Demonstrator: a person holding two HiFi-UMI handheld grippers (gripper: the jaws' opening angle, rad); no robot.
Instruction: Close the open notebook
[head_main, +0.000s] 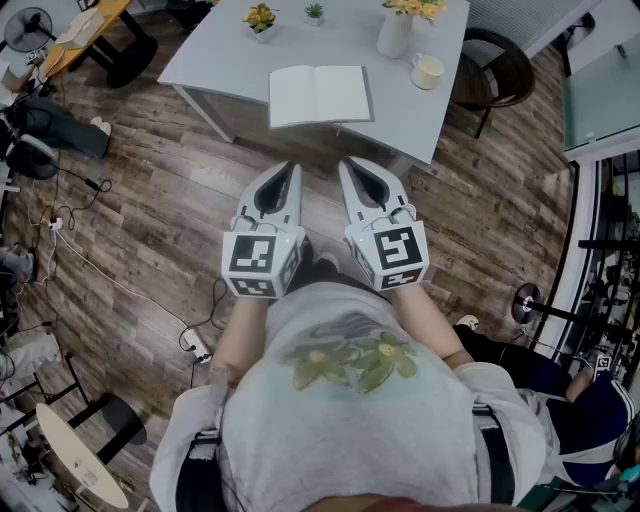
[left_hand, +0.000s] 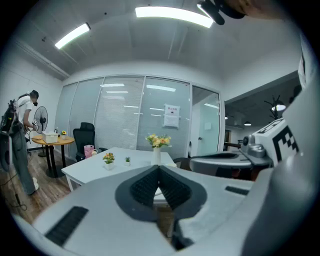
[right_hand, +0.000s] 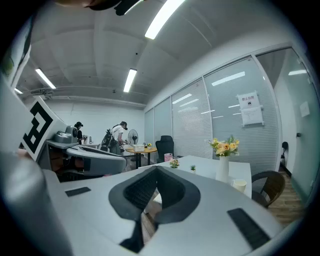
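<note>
My left gripper (head_main: 288, 170) and right gripper (head_main: 347, 166) are both closed and empty, near the notebook (head_main: 318, 95), which lies open on the worktop (head_main: 215, 50).

The open paper notebook (head_main: 318, 95) showed plain white pages with no pattern; the rectangular surface (head_main: 215, 55) was white too; the plank floor (head_main: 140, 190) was brown with a streaked wood grain; the left claw (head_main: 291, 168) and the right claw (head_main: 344, 163) were pale grey plastic with dark grey ribbed pads (left_hand: 145, 187); each marker cube (head_main: 258, 262) bore black-and-white square patterns; the tall ceramic vase (head_main: 394, 36) was white, its flowers (head_main: 418, 8) yellow; the round mug (head_main: 427, 71) was cream; the person's shirt (head_main: 350, 420) was grey with a green and yellow leaf print.
</note>
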